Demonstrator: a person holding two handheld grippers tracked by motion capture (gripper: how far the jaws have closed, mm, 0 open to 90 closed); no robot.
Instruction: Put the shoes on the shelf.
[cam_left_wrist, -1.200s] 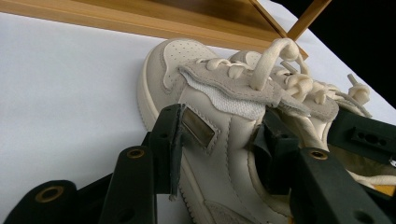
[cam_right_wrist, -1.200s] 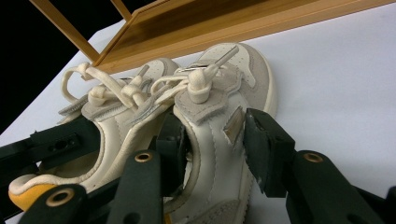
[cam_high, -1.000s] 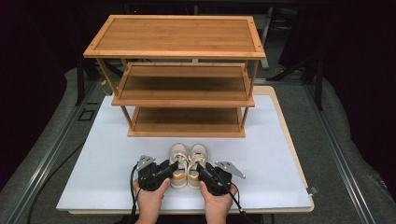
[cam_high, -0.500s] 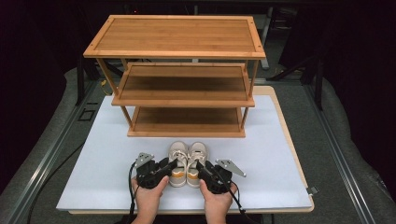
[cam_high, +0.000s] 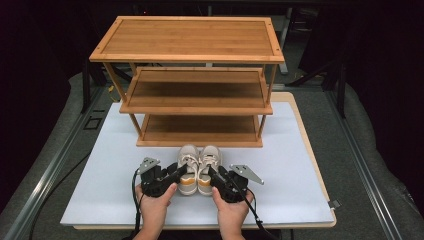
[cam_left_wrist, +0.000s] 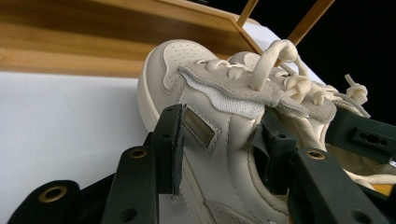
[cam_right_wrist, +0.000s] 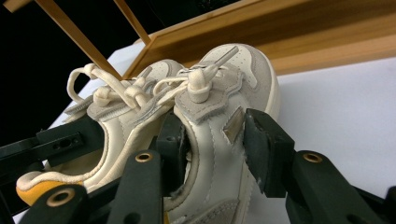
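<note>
The person holds one small shoe in each claw. The left claw (cam_high: 176, 173) has its jaws closed on the side wall of the left shoe (cam_high: 188, 167), one jaw outside and one down inside the opening. The right claw (cam_high: 214, 175) grips the right shoe (cam_high: 208, 167) the same way. In the left gripper view, the black pads (cam_left_wrist: 170, 140) press on the cream side of the left shoe (cam_left_wrist: 219, 135). In the right gripper view, the pads (cam_right_wrist: 261, 140) squeeze the right shoe (cam_right_wrist: 219, 126) too.

So the grabbing part looks done. The pair sits side by side, touching, at about 6 o'clock on the white mat (cam_high: 100, 175). The toes point to 12 o'clock, at the wooden rack (cam_high: 197, 85). All three shelves of the rack look bare. What is left, it seems, is to carry the pair forward and set it on a shelf, then let go.

Each shoe lies right between its claw's jaws, with the toe sticking out past the tips toward 12 o'clock. The orange heels are close to the hands.
</note>
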